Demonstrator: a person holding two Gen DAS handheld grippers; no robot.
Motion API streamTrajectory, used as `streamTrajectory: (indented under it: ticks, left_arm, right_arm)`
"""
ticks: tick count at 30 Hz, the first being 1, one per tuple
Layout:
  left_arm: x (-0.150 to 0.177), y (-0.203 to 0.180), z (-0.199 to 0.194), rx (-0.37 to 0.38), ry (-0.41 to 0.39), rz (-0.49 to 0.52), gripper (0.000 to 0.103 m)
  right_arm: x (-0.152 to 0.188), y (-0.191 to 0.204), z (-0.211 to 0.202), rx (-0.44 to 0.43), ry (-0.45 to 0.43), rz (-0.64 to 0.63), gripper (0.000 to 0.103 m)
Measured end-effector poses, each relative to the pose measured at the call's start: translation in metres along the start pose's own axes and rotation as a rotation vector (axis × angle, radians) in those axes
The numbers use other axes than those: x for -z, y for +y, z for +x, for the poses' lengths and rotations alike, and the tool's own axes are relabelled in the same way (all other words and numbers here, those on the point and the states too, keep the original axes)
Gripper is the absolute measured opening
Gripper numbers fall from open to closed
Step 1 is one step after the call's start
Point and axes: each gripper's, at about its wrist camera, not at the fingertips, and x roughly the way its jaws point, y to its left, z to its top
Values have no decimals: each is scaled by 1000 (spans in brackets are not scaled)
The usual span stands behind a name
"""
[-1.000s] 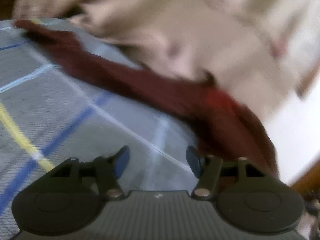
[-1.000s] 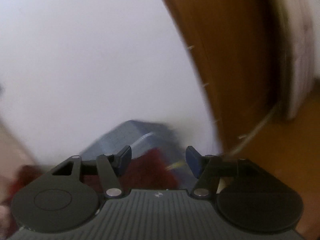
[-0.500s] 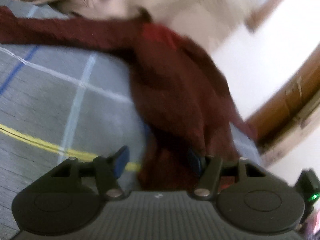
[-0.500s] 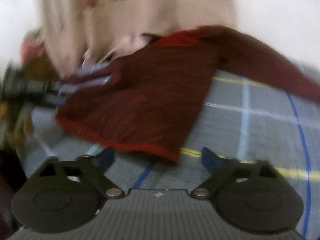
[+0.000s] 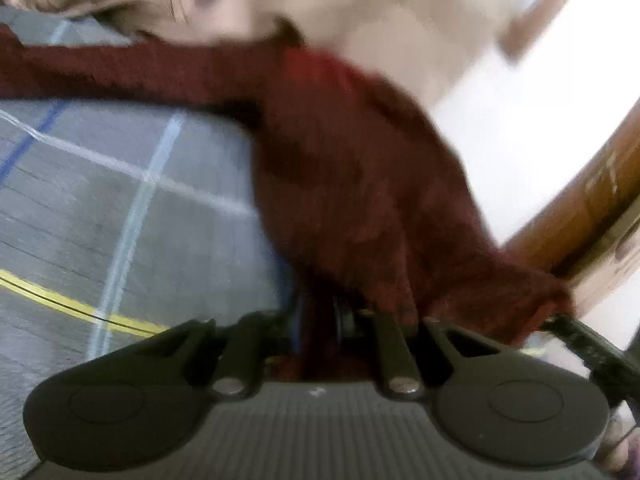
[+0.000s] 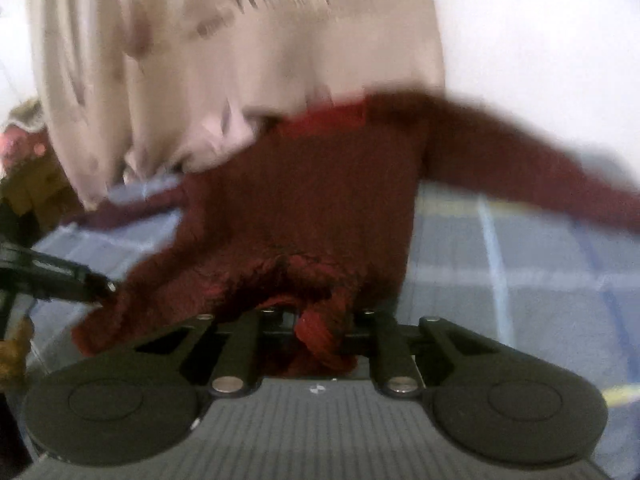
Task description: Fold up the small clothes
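Note:
A small dark red knit sweater [image 5: 352,168] with a brighter red collar lies on a grey plaid sheet [image 5: 132,208]. My left gripper [image 5: 318,320] is shut on its bottom hem, with the cloth bunched between the fingers. In the right wrist view the same sweater [image 6: 320,200] spreads away from me, one sleeve reaching right. My right gripper [image 6: 320,332] is shut on the hem, a fold of red knit pinched in it. The left gripper's dark tip [image 6: 60,276] holds the hem's other corner at the left.
A beige garment [image 6: 224,60] lies heaped behind the sweater's collar, also in the left wrist view [image 5: 360,12]. A wooden bed frame [image 5: 592,200] runs along the right, with white wall behind. Brown and pink items [image 6: 28,168] sit at the far left.
Both grippers were open and moving half a second ago. Now both have closed on the sweater's bottom hem, one at each corner.

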Motion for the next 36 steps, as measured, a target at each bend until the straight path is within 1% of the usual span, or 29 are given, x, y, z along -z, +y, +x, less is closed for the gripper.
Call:
streamTrajectory:
  ticks: [2,4,6,7,8,9,10,11,12,13,14,15,16,18,19,20,22,23,24,25,27,28,29,30,31,32,33,35,36]
  left_arm:
    - [-7,4,-17,30,-27,-53,15]
    - [-11,4,-33,15,-47,-55,15]
    - [-13,3,-44,13,-39,-41,15]
    - [-11,1,-48,5,-34,-25,15]
    - [-9,1,-49,-7,-26,-7,16]
    - [-7,-2,-48,-21,-7,7,18]
    - [-4,-3,-46,-21,12,19,25]
    - [0,-5,-44,-11,24,38,40]
    - [4,-8,-40,-9,42,65,51]
    - [7,-12,-36,-18,57,83,73]
    - [10,-14,-33,-21,60,87,77]
    - [13,-16,-32,-13,53,90,77]
    - [15,-17,-30,-13,46,99,77]
    - [16,-18,-25,-42,31,114,77]
    - [16,-17,-22,-43,36,114,77]
    - [17,-15,-17,-35,51,106,77]
    - [18,-14,-4,-30,95,86,77]
    - [19,-13,2,-23,112,79,80]
    - [21,-16,3,-11,89,95,81]
    - [22,-19,6,-3,86,117,82]
    - [23,-25,14,1,93,167,79]
    - [24,-27,16,-4,84,179,63]
    - [22,-26,20,4,104,169,26]
    - [19,-21,25,6,134,135,19]
    - [16,-12,25,31,134,77,19]
    - [15,-6,23,51,126,33,18]
    - [15,-4,21,51,113,29,18]
    - [14,-6,11,59,92,36,17]
    - [12,-7,1,76,71,26,17]
  right_arm:
    - [-17,6,-21,-1,-46,-24,17]
    - [-33,14,-44,3,-90,-75,16]
    - [-52,24,-69,-2,-115,-137,15]
    - [-59,29,-82,1,-116,-178,14]
    - [-65,33,-89,9,-114,-211,4]
    - [-68,34,-97,17,-106,-240,3]
    - [-69,30,-100,30,-89,-237,3]
    - [-69,22,-100,42,-71,-209,3]
    - [-64,12,-99,41,-47,-172,3]
    - [-57,3,-96,41,-22,-147,3]
    - [-45,-4,-93,53,0,-131,5]
    - [-34,-12,-87,68,24,-104,18]
    - [-23,-19,-83,67,38,-58,26]
    - [-2,-37,-77,11,77,101,61]
    - [8,-43,-78,4,65,152,69]
    - [17,-45,-81,35,31,169,77]
    - [31,-45,-89,109,-20,129,81]
    - [37,-45,-88,127,-18,104,91]
    - [43,-43,-84,137,-3,61,98]
    - [48,-41,-79,143,12,22,97]
    - [53,-33,-63,147,53,-68,91]
    - [53,-29,-54,151,58,-111,91]
    - [53,-26,-46,149,62,-136,88]
    - [52,-25,-33,142,82,-157,78]
    - [51,-26,-19,143,112,-160,67]
    - [48,-27,-7,159,133,-142,34]
    - [44,-31,1,171,141,-106,25]
    - [33,-36,4,148,87,-51,13]
    - [28,-37,1,141,56,-33,13]
